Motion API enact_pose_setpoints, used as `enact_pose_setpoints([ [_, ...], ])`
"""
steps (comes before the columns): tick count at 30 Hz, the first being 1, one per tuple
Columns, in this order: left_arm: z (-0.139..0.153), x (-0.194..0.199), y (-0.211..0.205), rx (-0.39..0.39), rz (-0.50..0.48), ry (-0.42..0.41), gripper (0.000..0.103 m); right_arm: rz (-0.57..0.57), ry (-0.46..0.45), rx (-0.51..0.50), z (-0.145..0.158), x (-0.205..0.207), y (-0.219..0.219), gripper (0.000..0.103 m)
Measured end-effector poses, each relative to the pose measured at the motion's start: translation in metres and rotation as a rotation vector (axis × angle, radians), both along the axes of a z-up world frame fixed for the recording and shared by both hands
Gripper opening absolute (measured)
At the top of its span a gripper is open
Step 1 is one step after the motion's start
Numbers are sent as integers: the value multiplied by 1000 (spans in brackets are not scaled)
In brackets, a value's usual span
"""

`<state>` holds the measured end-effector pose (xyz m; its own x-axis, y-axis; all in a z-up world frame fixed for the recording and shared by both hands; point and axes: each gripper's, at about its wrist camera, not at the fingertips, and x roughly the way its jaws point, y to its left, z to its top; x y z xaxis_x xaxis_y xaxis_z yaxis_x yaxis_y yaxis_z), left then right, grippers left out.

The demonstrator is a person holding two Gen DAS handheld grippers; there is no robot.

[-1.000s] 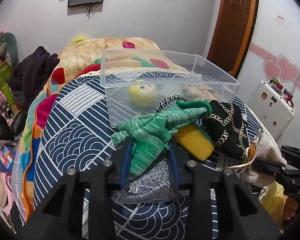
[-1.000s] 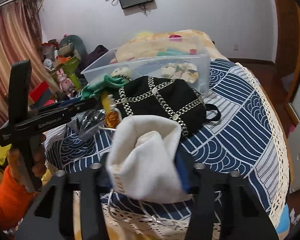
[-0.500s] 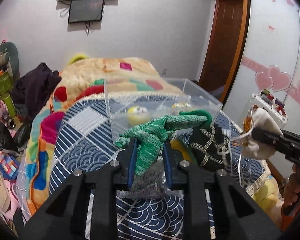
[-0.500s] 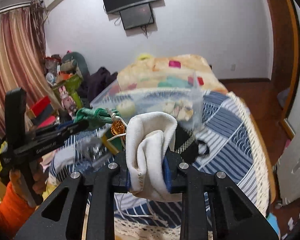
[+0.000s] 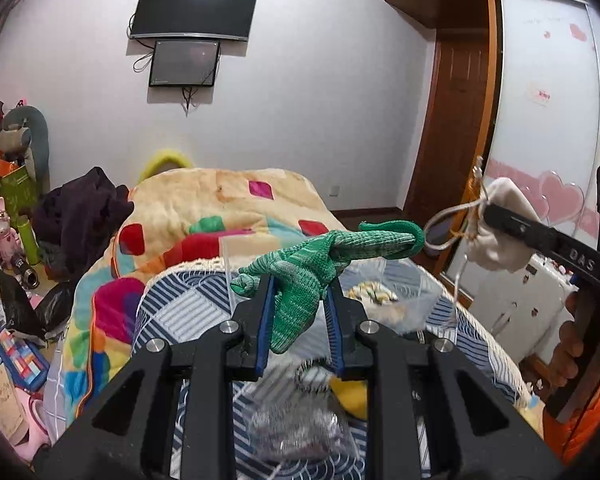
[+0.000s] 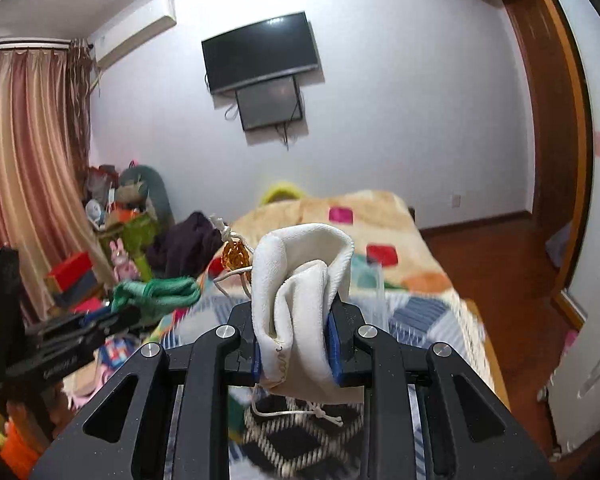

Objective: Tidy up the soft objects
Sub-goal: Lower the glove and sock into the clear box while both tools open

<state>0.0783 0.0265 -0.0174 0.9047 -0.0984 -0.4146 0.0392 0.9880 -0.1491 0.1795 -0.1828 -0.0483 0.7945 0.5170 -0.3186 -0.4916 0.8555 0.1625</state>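
While the left gripper point(image 5: 299, 304) is pinching a green glove point(image 5: 312, 276) in the air, the right gripper point(image 6: 294, 334) is clamping a white pouch point(image 6: 300, 296), both hanging above the clear bin point(image 5: 404, 304) on the patterned bed point(image 5: 188, 312).

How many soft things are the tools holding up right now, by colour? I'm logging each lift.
Green: 1, the knit glove clamped in the left tool.
White: 1, the drawstring pouch clamped in the right tool.
Total: 2 held, both lifted above the clear bin.
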Motion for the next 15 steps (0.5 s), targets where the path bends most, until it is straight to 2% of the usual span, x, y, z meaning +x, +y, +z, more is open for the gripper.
enact_pose_setpoints([
  [3, 2, 13, 2, -8, 9, -7, 24, -20, -25, 9, 4, 10, 7, 22],
  [8, -1, 44, 4, -15, 13, 15, 24, -43, -17, -8, -3, 26, 20, 22],
  [15, -30, 86, -4, -29, -17, 122, 24, -35, 55, -90, -29, 52, 37, 22],
])
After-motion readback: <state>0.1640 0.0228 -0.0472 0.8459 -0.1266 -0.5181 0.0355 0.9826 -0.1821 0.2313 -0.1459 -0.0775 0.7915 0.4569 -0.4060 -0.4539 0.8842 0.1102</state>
